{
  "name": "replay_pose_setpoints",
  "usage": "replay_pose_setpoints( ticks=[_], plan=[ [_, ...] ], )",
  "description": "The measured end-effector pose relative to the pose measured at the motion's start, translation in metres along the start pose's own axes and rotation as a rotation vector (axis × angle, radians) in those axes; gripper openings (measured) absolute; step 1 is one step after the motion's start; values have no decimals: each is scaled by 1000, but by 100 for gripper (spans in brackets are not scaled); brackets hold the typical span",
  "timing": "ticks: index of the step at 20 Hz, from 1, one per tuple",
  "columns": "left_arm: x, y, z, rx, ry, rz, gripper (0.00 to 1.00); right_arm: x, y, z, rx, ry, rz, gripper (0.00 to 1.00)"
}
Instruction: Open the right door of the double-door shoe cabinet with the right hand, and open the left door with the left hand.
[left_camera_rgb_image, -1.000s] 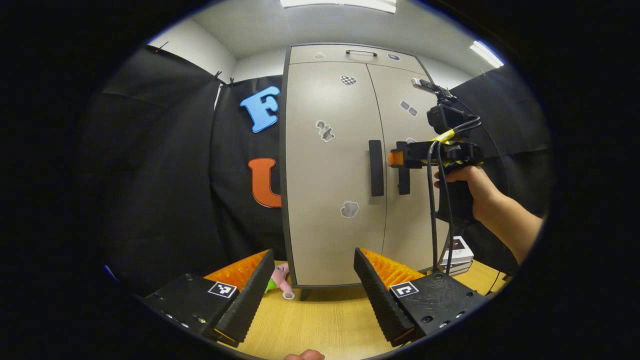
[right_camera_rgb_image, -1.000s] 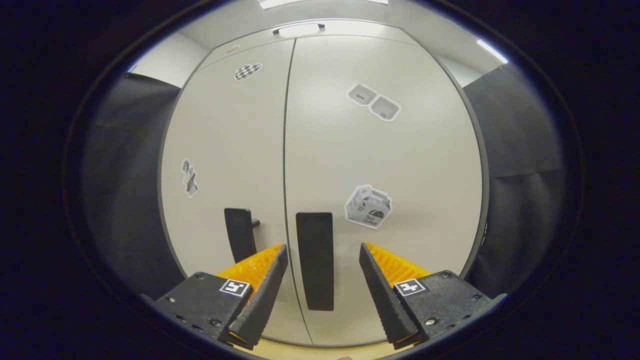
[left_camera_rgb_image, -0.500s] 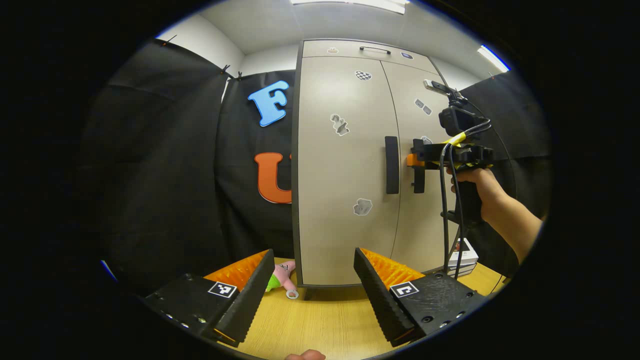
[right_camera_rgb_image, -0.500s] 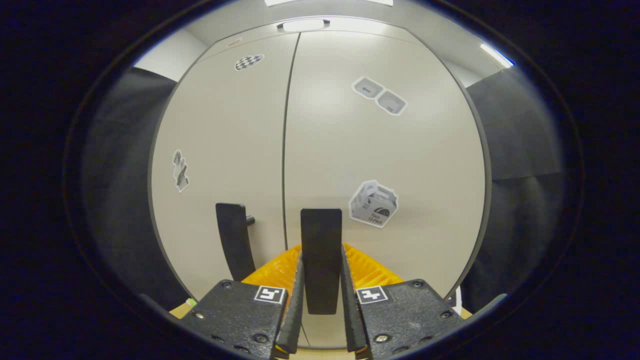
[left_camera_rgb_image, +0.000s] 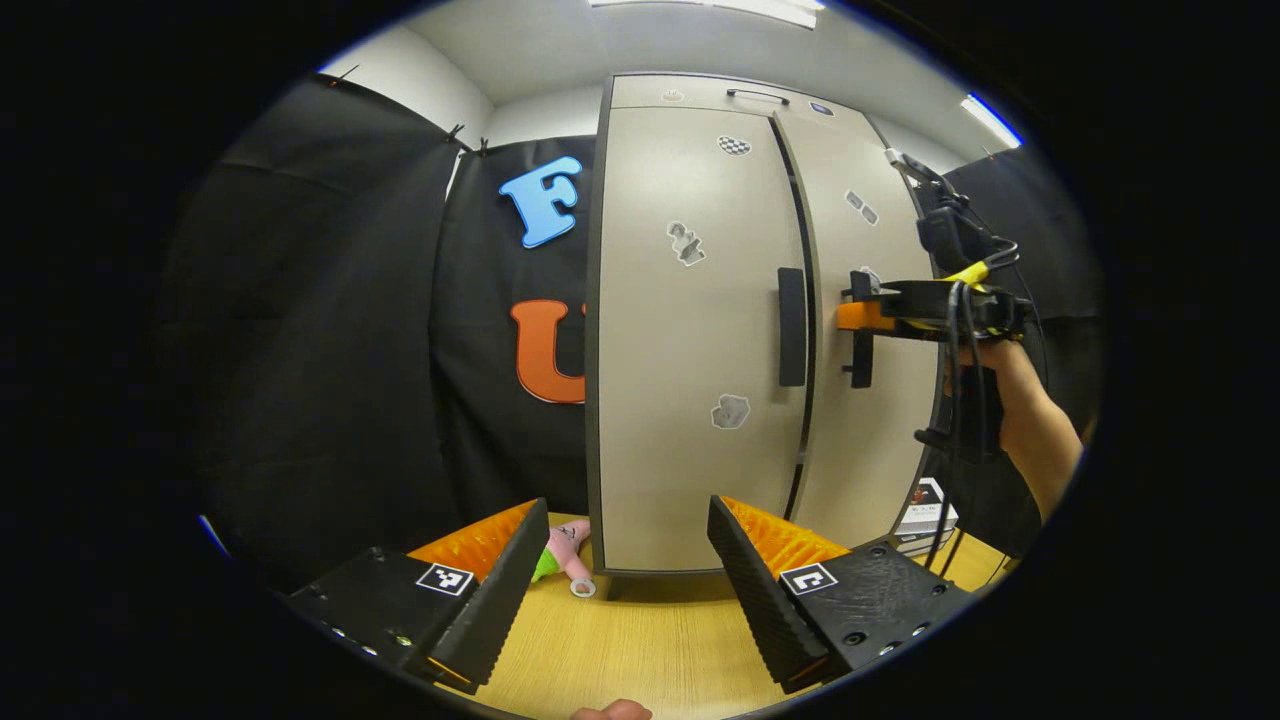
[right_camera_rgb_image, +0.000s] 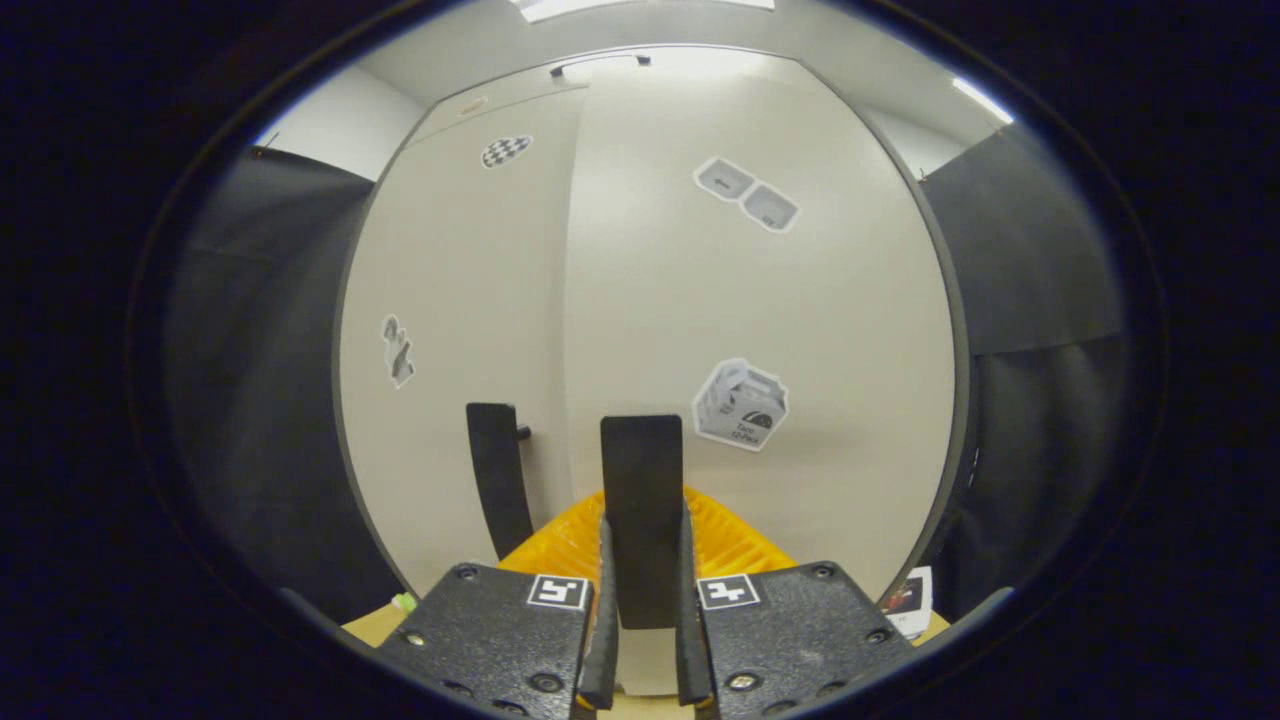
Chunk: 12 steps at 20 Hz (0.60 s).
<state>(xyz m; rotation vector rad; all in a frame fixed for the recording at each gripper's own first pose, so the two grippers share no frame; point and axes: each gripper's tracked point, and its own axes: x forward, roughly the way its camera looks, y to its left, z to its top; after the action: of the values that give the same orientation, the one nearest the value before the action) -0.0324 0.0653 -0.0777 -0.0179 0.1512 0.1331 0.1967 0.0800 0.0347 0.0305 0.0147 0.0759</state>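
Underneath, wooden tabletop (left_camera_rgb_image: 640, 650); black-draped booth.

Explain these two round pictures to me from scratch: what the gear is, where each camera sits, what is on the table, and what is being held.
There is no robot here. A person holds one pair of hand-held tongs in each hand, and each pair carries a fisheye camera looking forward along its own two fingers.

In the left gripper view, the left tongs hang open above the wooden table, gripping nothing. Ahead stands the shoe cabinet, with a small pink toy and a stack of boxes beside its foot. Farther off, a hand holds the right tongs.

In the right gripper view, the right tongs are closed on the right door handle. The right door stands slightly ajar; the left door handle is untouched.
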Motion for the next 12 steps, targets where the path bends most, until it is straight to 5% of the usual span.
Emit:
replay_pose_setpoints(
  ticks=[12],
  plan=[
    [-11, -22, 10, 26, -19, 29, 95, -100, -40, 2, -33, 36, 142, 23]
  ],
)
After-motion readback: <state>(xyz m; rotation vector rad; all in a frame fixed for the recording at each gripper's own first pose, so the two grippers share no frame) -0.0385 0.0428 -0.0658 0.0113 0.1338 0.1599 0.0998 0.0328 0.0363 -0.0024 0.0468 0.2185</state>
